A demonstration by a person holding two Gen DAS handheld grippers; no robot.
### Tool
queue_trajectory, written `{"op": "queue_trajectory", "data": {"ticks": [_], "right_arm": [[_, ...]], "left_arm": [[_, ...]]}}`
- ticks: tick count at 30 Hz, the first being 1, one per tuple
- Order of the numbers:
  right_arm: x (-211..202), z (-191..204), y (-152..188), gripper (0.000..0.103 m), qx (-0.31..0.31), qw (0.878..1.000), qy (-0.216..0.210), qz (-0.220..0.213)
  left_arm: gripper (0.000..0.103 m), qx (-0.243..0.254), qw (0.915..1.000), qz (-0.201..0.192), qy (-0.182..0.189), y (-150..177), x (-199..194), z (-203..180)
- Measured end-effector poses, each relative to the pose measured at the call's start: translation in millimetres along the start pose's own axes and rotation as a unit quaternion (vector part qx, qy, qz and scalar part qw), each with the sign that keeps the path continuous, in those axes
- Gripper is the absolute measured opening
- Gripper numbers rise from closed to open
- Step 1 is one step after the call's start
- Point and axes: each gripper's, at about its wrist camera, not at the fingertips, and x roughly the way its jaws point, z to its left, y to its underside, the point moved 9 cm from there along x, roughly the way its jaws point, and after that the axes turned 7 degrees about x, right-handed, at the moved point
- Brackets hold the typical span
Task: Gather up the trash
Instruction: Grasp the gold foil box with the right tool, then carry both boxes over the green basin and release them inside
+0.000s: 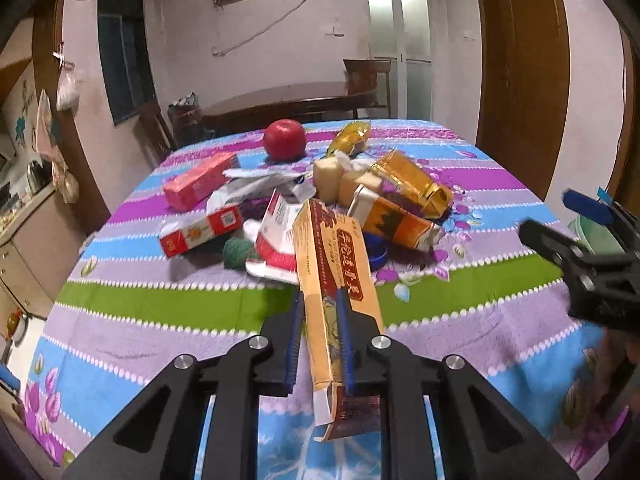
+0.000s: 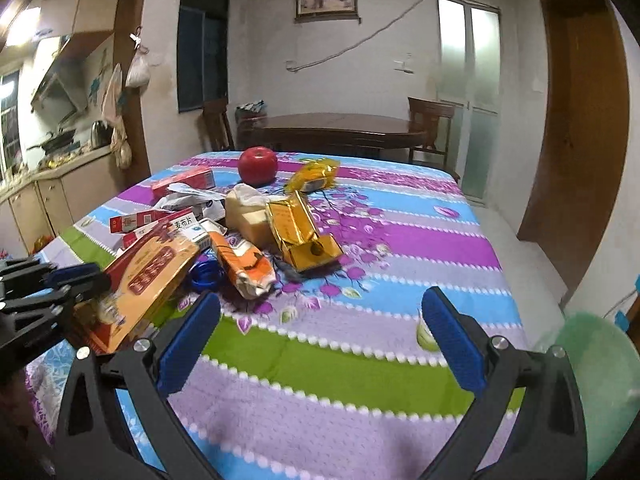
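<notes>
The left gripper [image 1: 320,340] is clamped on a long orange carton [image 1: 334,276], which juts forward beyond its fingertips above the striped tablecloth [image 1: 160,312]. The right gripper [image 2: 320,344] gapes empty; the carton sits left of it.

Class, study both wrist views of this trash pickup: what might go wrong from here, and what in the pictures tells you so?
1. The left hand-held gripper pinches the orange carton near one end; the long carton might swing or slip.
2. Its far end sits by the pile; it may drag the white-and-red box.
3. The apple, probably not trash, could roll if bumped.
</notes>
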Motion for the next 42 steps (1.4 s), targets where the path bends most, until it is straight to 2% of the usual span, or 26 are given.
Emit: {"op": "queue_trajectory", "data": {"ticks": [8,10,11,12,13,15,18,21,22,24,26,27,28,29,31,35,42], "right_arm": [[17,0,-23,0.098,0.024,0.999,-0.030,0.002],[30,-2,-27,0.098,0.010,1.000,-0.021,0.016],[37,-3,-28,0.098,0.002,0.999,-0.020,0.025],[50,-2,-31,0.098,-0.012,0.999,-0.024,0.041],[58,-4,-33,0.098,-0.016,0.999,-0.022,0.048],[81,-4,-42,0.098,-0.023,0.997,-0.029,0.071],[109,1,-49,0.097,-0.031,0.994,-0.043,0.097],[138,3,-49,0.094,-0.027,0.990,-0.055,0.130],[148,7,-45,0.094,-0.016,0.985,-0.077,0.152],[160,13,-38,0.094,0.000,0.979,-0.108,0.174],[164,16,-33,0.093,-0.005,0.978,-0.111,0.179],[166,17,-29,0.072,-0.016,0.979,-0.096,0.179],[169,16,-24,0.057,-0.023,0.978,-0.089,0.188],[170,15,-20,0.053,-0.020,0.976,-0.085,0.198],[165,10,-22,0.048,0.000,0.978,-0.092,0.189],[141,-10,-33,0.048,0.042,0.984,-0.084,0.154],[84,-36,-42,0.048,0.096,0.986,-0.079,0.110]], "left_arm": [[0.015,-0.013,0.9997,-0.003,0.022,13,-6,13],[0.043,-0.016,0.9991,-0.015,0.036,12,-13,10],[0.086,-0.015,0.9989,-0.023,0.037,10,-18,8],[0.100,-0.010,0.9983,-0.045,0.036,4,-26,3],[0.098,-0.002,0.9976,-0.063,0.029,0,-31,-2],[0.098,0.031,0.9972,-0.067,-0.013,-6,-28,-13],[0.098,0.044,0.9977,-0.031,-0.041,-4,-4,-23],[0.097,0.036,0.9981,0.001,-0.049,5,18,-24],[0.094,0.032,0.9985,0.010,-0.043,8,23,-24],[0.068,0.016,0.9990,0.034,-0.023,15,32,-23],[0.053,-0.003,0.9987,0.050,-0.006,20,37,-20],[0.052,-0.016,0.9983,0.056,0.007,22,40,-18],[0.051,-0.025,0.9981,0.054,0.015,23,41,-16],[0.050,-0.030,0.9979,0.055,0.020,23,41,-15],[0.049,-0.032,0.9978,0.052,0.025,23,39,-13],[0.049,-0.044,0.9974,0.041,0.041,27,30,-8],[0.049,-0.041,0.9987,0.012,0.027,27,-5,0]]}}
